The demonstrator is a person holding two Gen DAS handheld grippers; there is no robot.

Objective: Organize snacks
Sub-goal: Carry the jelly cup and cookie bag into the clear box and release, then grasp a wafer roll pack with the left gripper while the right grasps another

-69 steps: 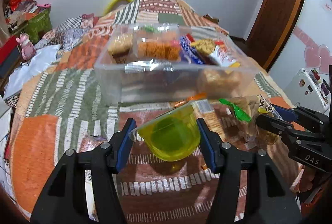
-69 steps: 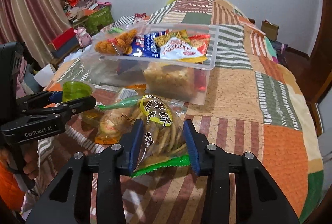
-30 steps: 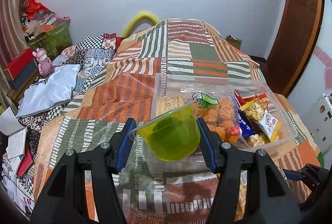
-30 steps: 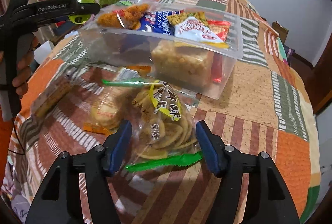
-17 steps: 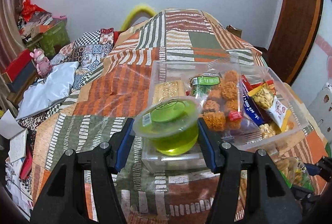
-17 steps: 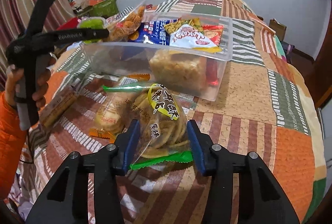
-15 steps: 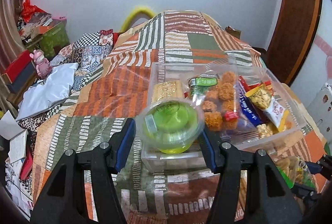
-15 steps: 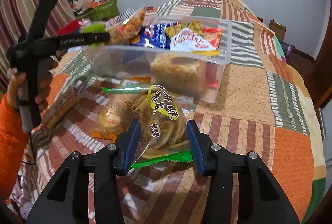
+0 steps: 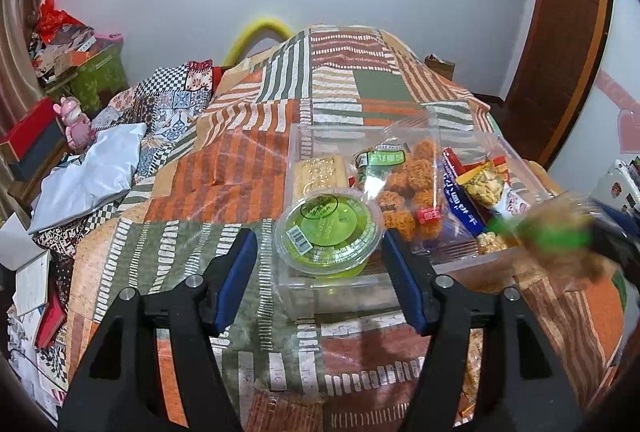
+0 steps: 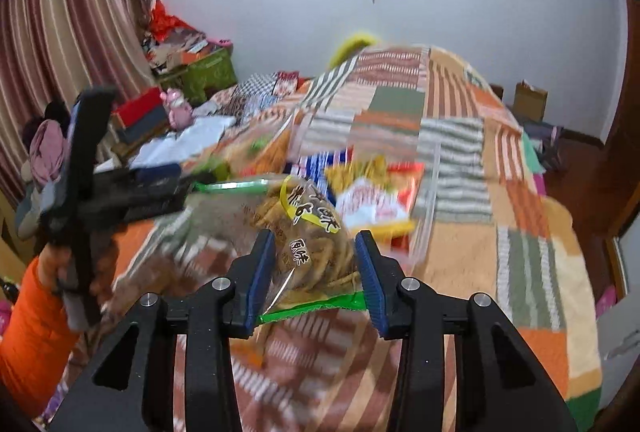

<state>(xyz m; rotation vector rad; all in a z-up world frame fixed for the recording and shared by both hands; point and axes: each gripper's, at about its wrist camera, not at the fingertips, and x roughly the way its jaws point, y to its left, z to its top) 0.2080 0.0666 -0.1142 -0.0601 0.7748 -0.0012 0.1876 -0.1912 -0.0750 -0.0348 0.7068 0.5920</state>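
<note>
- Loading the clear bin (image 9: 524,260) on the bed (image 9: 248,168) is the step in hand, judged from two snacks in transit at once.
- Left tool (image 9: 318,282): one; jaws have just been opening and stand clear of the cup on both sides, so released.
- Green jelly cup (image 9: 328,228): one; lid up, slightly tilted, at the bin's near left corner, over or just inside the rim; whether it has settled I cannot tell.
- Right tool (image 10: 316,272): one; jaws have just been closing and are clenched on the lower part of the biscuit bag.
- Biscuit bag (image 10: 308,232): one; clear with green seams, lifted off the bed, in front of the bin's near wall.
- Bin contents, near to far: one pack of orange crisps (image 9: 412,192), one pale wafer pack (image 9: 320,174), one blue packet (image 9: 460,204), one nut packet (image 9: 486,188); more may be hidden.
- Next move, as I judge it: draw the left tool back from the bin, then carry the bag over the near wall and release it into free space.
</note>
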